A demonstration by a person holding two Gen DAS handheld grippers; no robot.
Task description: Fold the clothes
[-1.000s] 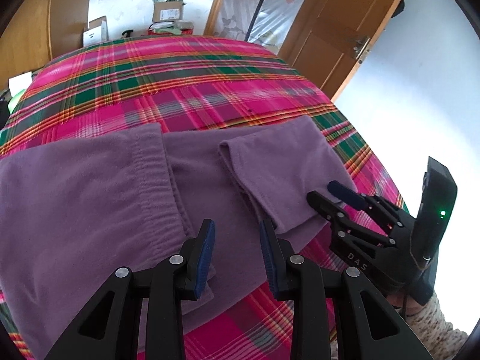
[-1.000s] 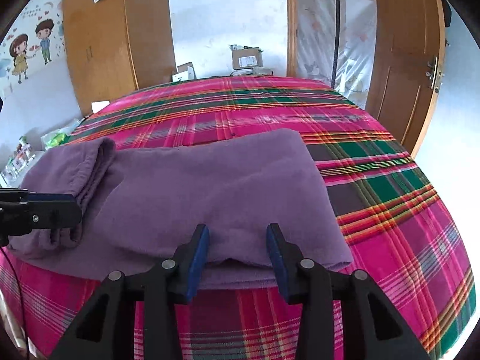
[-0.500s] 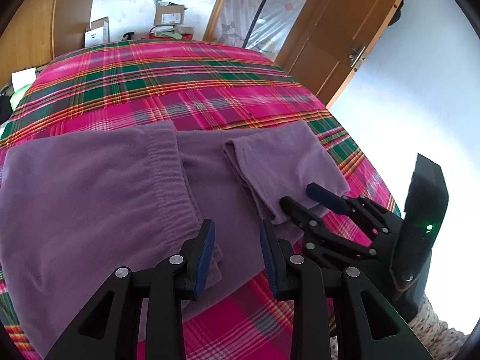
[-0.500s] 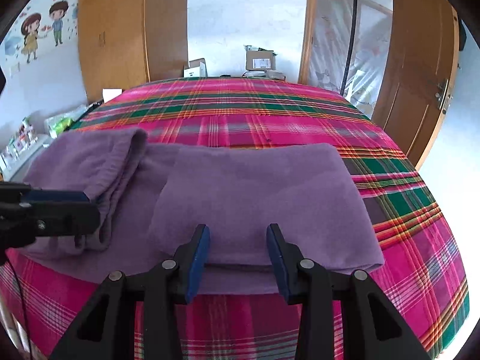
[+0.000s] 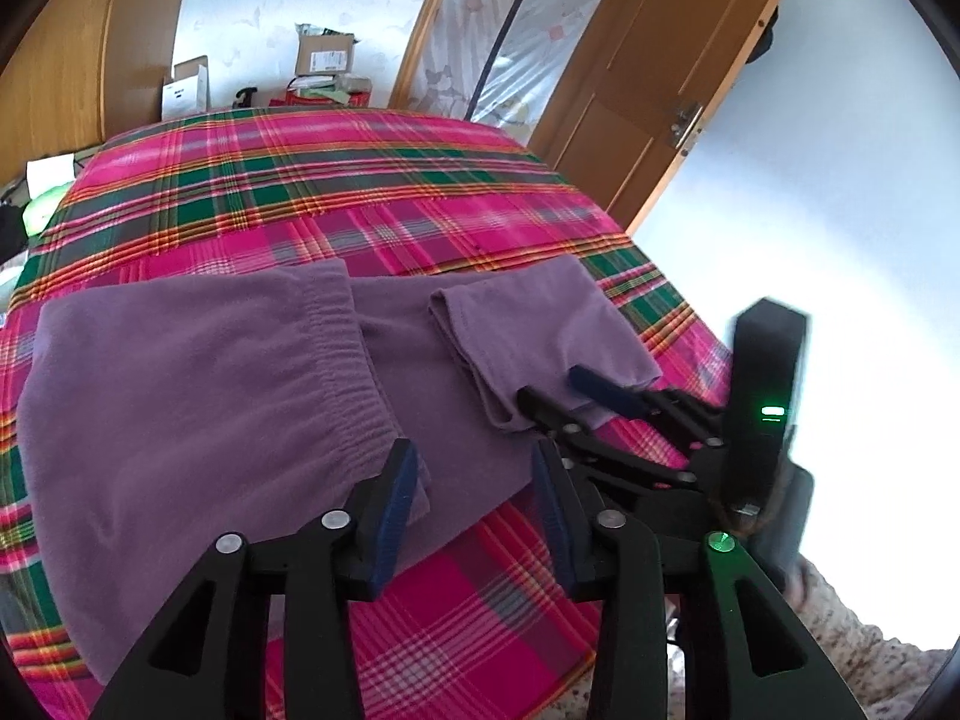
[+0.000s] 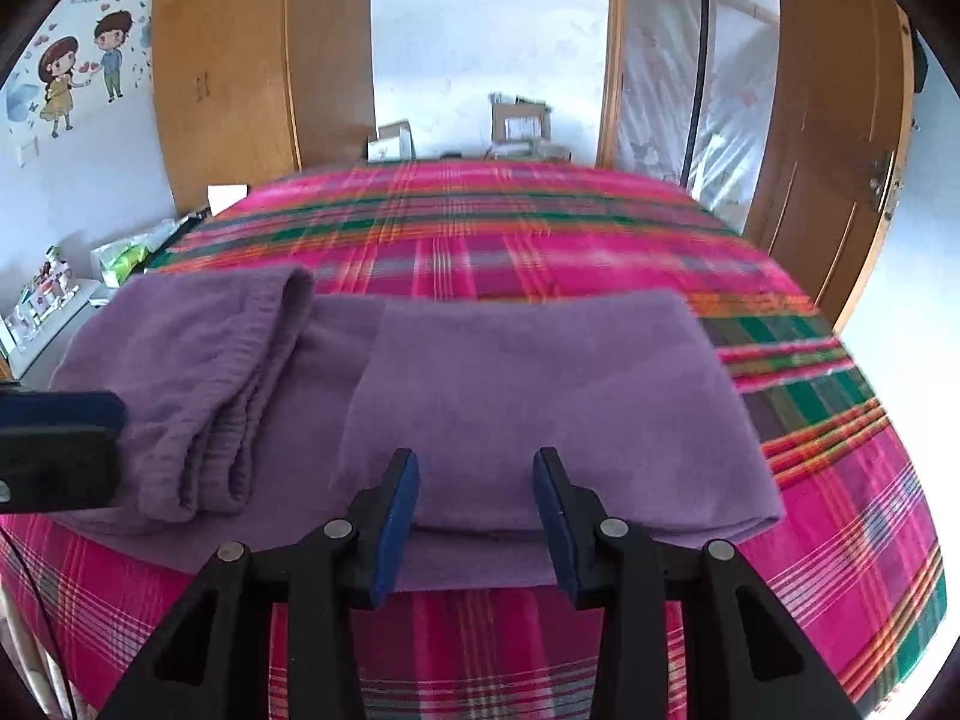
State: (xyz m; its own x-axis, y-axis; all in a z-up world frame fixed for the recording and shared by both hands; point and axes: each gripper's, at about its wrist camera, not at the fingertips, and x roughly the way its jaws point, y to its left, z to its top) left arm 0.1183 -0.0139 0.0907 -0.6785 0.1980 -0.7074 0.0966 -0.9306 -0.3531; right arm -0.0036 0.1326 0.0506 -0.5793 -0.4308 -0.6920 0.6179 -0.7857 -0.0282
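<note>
Purple fleece trousers (image 5: 198, 384) lie flat on the plaid bedspread (image 5: 336, 192), filling the 6 to 9 o'clock area of the left wrist view. The fabric is soft and napped; the gathered elastic waistband (image 5: 348, 360) shows ribbed puckers, and the folded leg end (image 5: 528, 330) forms a stitched rectangle at 3 o'clock. The left gripper (image 5: 474, 480) is held wide apart, empty, above the near edge. The right gripper (image 6: 474, 480) is likewise spread and grips nothing. A cardboard box (image 5: 324, 54) stands at 12 o'clock; contents cannot be told.
</note>
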